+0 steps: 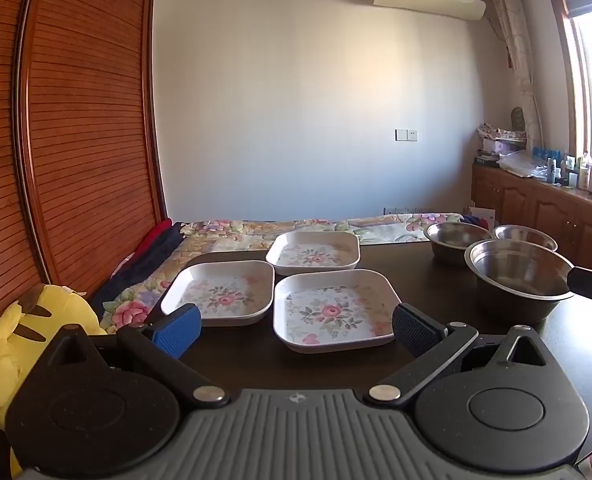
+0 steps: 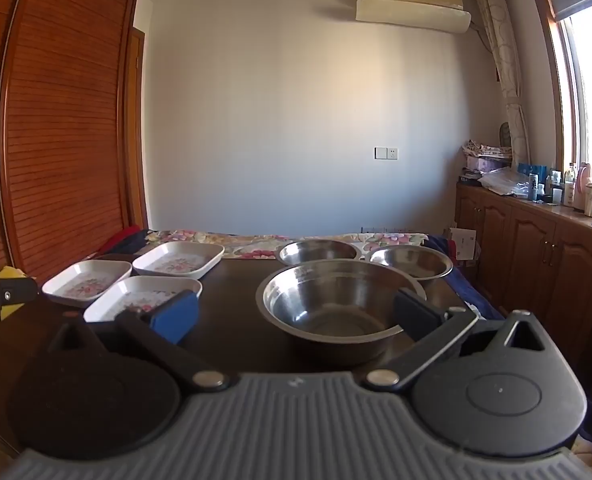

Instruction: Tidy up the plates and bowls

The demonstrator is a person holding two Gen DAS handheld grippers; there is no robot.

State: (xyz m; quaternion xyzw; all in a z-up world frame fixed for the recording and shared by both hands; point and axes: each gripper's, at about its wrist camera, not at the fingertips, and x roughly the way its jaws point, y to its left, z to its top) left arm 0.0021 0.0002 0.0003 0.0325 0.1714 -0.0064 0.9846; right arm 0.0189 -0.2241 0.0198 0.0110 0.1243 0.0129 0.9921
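— Left gripper: spread wide, nothing between the pads, hovering low over the near edge of the dark table. Pointed at the nearest plate.

— Right gripper?

— Same, wide apart and empty. Aimed at the big steel bowl, fingers either side of it from this angle, no contact visible. Right finger's pad in shadow, hard to read.

— Plates?

— Three square white ones with flower prints, left half of table. Nearest plate in front, left plate just beside it, far plate behind both. Edges very close together; touching or not, can't tell.

— Bowls?

— Three steel ones, right half. Big bowl in front, back-left bowl and back-right bowl behind, partly hidden by its rim. Can't tell whether any water sits inside, just glare.

— Anything cut off?

— Yellow plush toy at left edge, cropped and half behind the gripper body. Flowered bedspread beyond the table. Clutter on the wooden cabinet under the window too small to name. Other gripper's tip poking in at each frame's edge, mostly out of view.
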